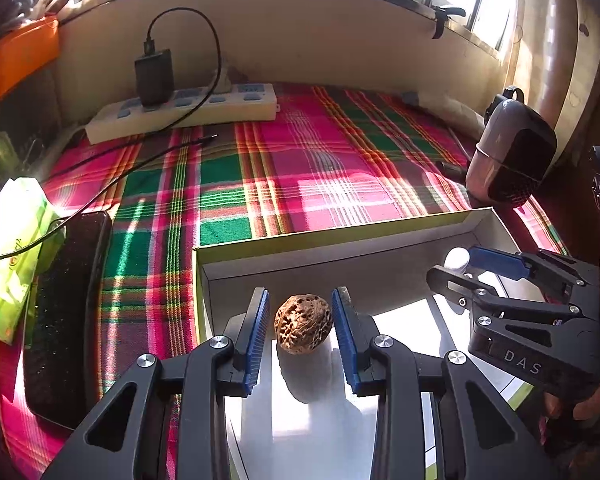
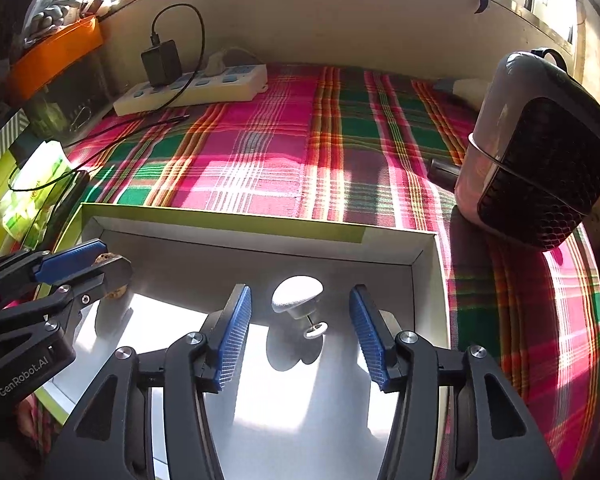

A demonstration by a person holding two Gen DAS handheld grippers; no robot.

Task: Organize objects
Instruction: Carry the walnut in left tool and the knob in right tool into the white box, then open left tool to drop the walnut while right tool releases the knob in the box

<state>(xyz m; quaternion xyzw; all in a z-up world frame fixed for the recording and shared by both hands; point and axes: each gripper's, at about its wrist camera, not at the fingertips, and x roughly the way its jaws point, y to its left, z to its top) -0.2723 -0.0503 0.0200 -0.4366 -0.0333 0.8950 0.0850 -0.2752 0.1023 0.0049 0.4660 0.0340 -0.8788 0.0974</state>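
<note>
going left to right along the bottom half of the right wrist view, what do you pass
tissue pack → left gripper → right gripper's left pad → white knob → right gripper's right pad → box's right wall → small dark heater

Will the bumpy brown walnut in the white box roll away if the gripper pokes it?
Probably a little. The bumpy brown walnut is rounded, and the floor of the white cardboard box looks flat and smooth, so a poke could set it rolling. Its wrinkled shell may slow it, and the box walls should stop it. It looks hard, so it likely won't squash.
</note>
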